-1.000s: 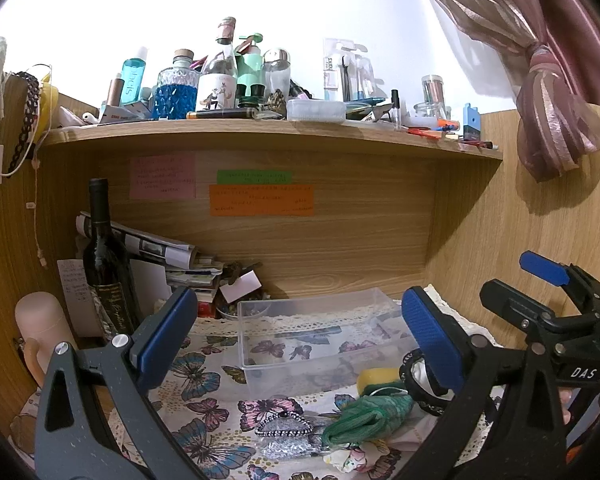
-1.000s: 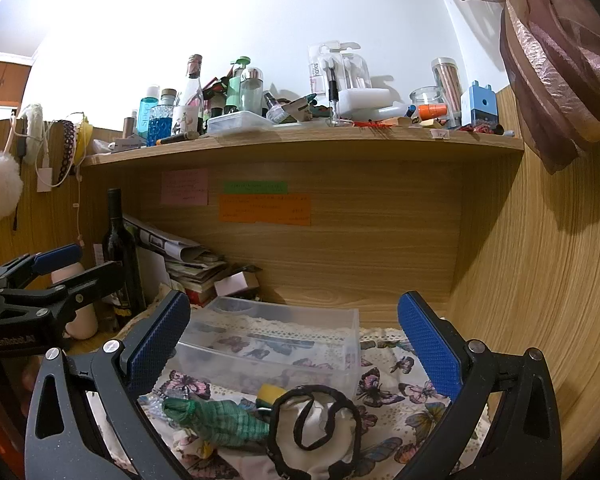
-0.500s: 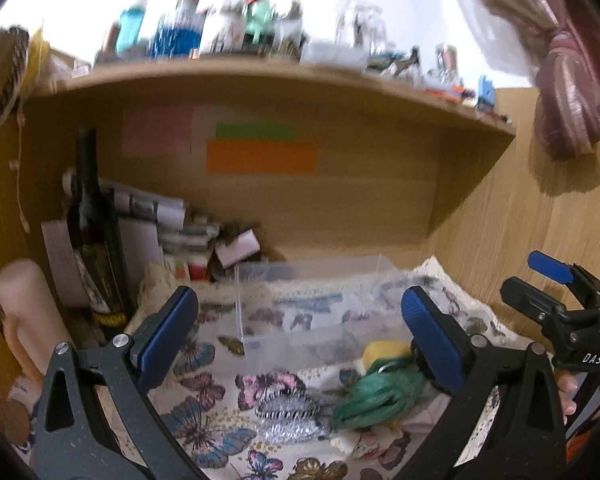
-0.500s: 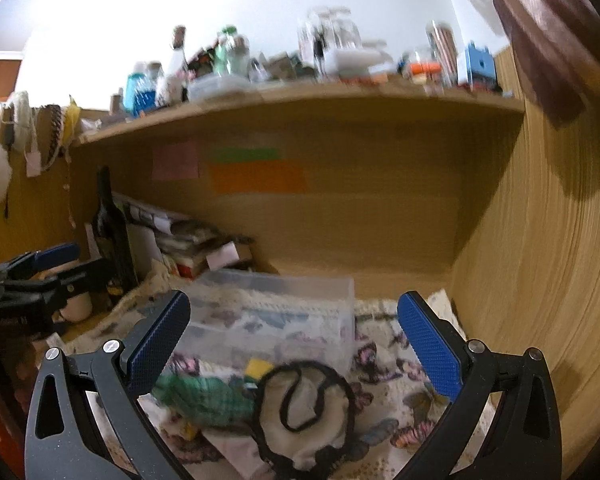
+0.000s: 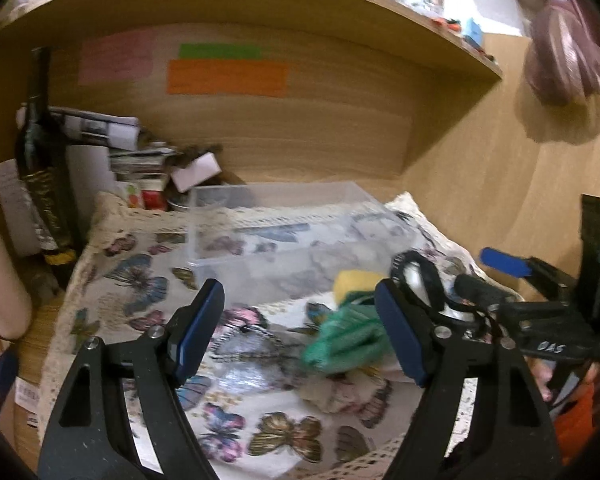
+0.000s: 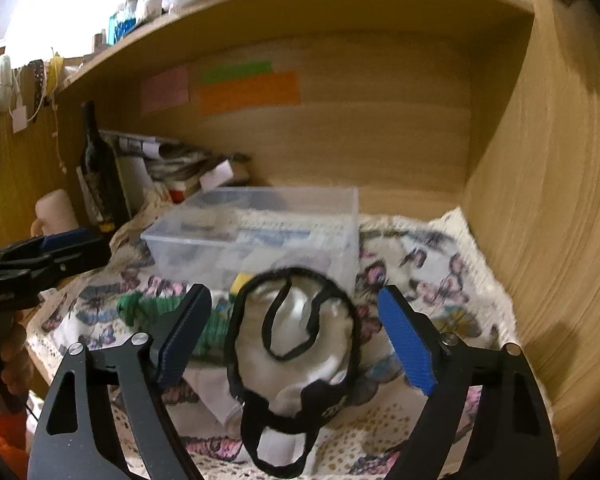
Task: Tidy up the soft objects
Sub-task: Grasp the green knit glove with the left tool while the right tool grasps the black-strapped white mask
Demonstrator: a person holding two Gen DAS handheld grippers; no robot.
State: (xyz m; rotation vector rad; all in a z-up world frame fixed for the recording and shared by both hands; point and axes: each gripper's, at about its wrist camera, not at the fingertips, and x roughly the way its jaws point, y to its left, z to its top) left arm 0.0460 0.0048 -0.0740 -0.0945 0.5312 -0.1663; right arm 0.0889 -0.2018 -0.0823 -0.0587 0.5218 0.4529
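While both cameras look into the wooden desk alcove (image 6: 380, 128), its worktop spreads across the lower half of each frame under a cream butterfly-print cloth (image 5: 120, 280). On that cloth, centre frame, stands a clear rectangular plastic box (image 6: 260, 232), apparently empty, though blur makes this uncertain. In front of it, touching or just beside one another, lie the soft things: a white fabric piece with black elastic trim (image 6: 300, 340), a crumpled green cloth (image 5: 344, 340), a small yellow sponge-like block (image 5: 354, 280) and a silvery mesh pouch (image 5: 244, 352).

The right tongs (image 6: 292, 332) are spread wide and hold nothing, with the white-and-black piece lying between their blue pads. The left tongs (image 5: 300, 332) are likewise wide open and empty, flanking the green cloth.

I judge the main risks to be tangling and crowding: the loose black loops could snag a pad or drag the green cloth along, and both tongs work close together, so they might collide or nudge the light box backwards.
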